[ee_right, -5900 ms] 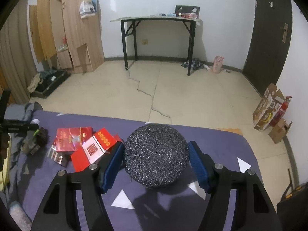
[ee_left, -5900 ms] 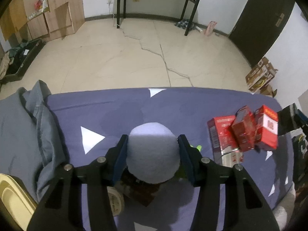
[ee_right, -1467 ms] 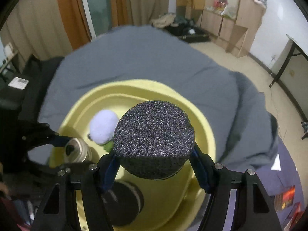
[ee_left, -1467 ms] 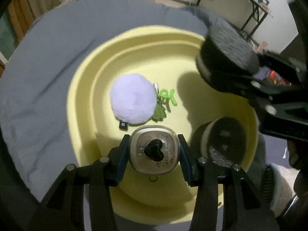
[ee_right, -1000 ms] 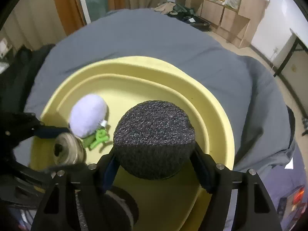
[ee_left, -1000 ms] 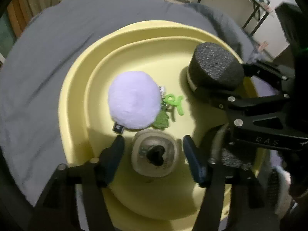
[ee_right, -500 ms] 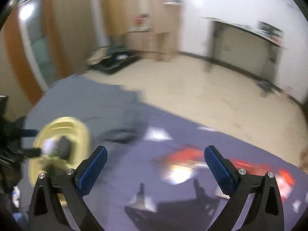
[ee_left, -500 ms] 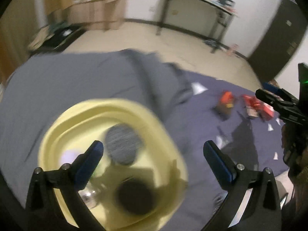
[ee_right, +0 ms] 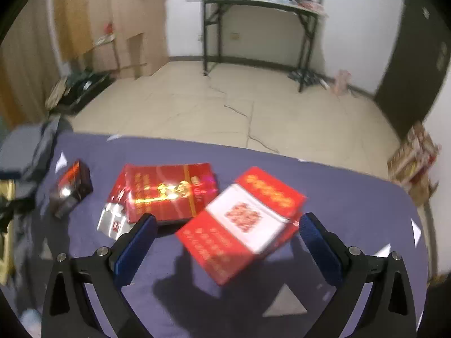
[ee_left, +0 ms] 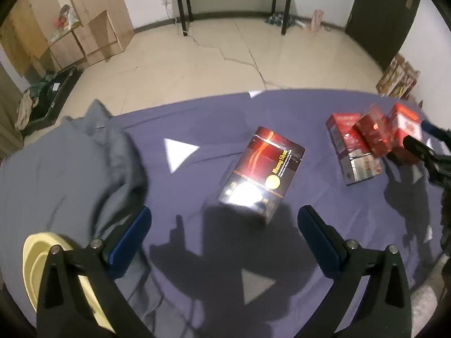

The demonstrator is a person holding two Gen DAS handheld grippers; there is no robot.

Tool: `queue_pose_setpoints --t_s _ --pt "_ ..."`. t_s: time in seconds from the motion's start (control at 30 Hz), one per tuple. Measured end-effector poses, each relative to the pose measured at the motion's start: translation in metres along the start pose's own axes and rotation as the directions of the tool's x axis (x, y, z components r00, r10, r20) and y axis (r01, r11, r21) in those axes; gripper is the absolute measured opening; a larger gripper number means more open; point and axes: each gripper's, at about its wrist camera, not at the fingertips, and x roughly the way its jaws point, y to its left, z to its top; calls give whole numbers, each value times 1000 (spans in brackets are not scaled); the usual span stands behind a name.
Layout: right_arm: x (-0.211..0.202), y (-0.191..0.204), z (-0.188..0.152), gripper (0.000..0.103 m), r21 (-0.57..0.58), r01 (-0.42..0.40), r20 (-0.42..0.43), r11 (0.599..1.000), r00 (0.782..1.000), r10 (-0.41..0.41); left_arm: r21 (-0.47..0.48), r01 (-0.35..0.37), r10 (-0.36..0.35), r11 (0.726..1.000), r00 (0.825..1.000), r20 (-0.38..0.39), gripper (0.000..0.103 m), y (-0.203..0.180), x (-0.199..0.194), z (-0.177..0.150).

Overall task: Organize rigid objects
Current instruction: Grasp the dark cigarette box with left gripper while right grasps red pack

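Note:
A dark red glossy box (ee_left: 262,170) lies on the purple sheet just beyond my left gripper (ee_left: 224,219), which stands open and empty above it. A cluster of red boxes (ee_left: 366,138) sits at the right of the left wrist view. In the right wrist view my right gripper (ee_right: 227,228) is open and empty, with a red and white box (ee_right: 242,228) lying between and beyond its fingers. A flat red box (ee_right: 166,190) and a silver pack (ee_right: 111,221) lie to its left. The dark red box (ee_right: 70,187) is at far left.
The yellow basin (ee_left: 36,264) peeks in at the lower left, beside a bunched grey blanket (ee_left: 70,163). The bed's purple sheet (ee_left: 197,253) ends toward a tiled floor with a black-legged table (ee_right: 253,28), wooden cabinets and cardboard boxes (ee_right: 414,157).
Both grippers let go of their objects in the yellow basin, opened wide, and swung away from it to the boxes on the purple sheet.

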Motion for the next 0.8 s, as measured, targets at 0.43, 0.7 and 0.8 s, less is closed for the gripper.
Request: queue_pose_setpoints --t_s 0.43,0.7,0.8 --pt "37 -28 -4 85 29 29 1 999 1000 -30 -4 24 -24 1000 999 -23 102 -11 45 4" --pt "1 -105 -36 88 185 -61 59 981 997 50 -59 82 -80 995 996 30 102 5 31 13" --pt "-11 -90 -34 95 62 -61 118 996 992 54 -39 95 -93 995 995 42 102 4 31 15"
